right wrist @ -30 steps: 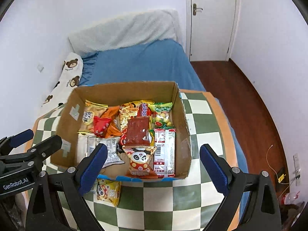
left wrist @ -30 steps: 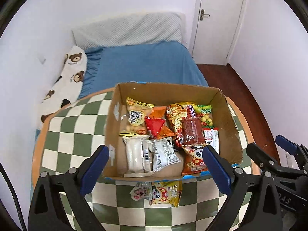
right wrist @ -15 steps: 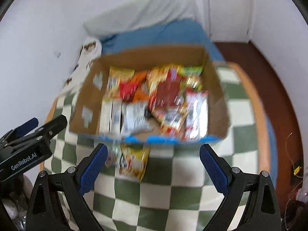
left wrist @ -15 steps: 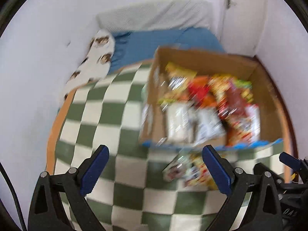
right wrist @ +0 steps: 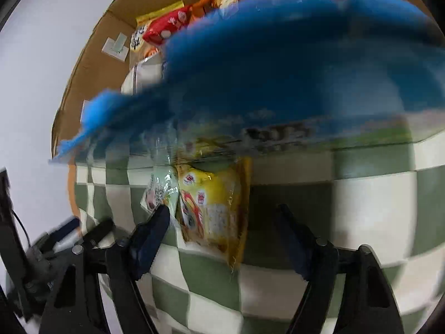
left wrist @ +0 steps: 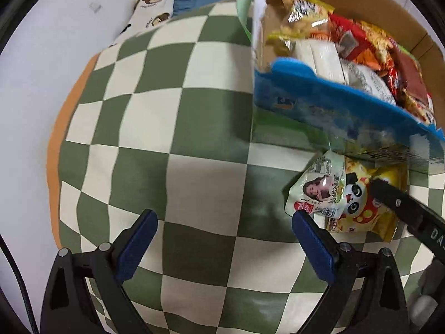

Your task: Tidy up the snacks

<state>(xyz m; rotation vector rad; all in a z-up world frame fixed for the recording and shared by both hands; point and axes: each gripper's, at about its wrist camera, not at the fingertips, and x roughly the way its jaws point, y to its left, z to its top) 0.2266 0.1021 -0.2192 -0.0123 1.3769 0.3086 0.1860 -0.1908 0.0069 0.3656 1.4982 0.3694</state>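
A cardboard box (left wrist: 333, 103) with a blue front wall, full of snack packets, stands on the checkered table (left wrist: 178, 128). In front of it lie a pale green packet (left wrist: 319, 189) and a yellow panda packet (left wrist: 367, 206). My left gripper (left wrist: 222, 239) is open and empty over the cloth, left of the packets. My right gripper (right wrist: 222, 228) is open, its fingers on either side of the yellow packet (right wrist: 214, 211), low at the table; the green packet (right wrist: 158, 192) lies by its left finger. The right gripper's finger (left wrist: 403, 206) lies across the panda packet in the left wrist view.
The box (right wrist: 250, 69) looms close above the right gripper. A bear-print pillow (left wrist: 150, 8) and blue bedding lie beyond the table's far edge. The orange table rim (left wrist: 55, 150) runs along the left by the white wall.
Both grippers have dropped low and moved forward to the table. The right gripper has come down around the yellow packet in front of the box. The left shifted left over the cloth.
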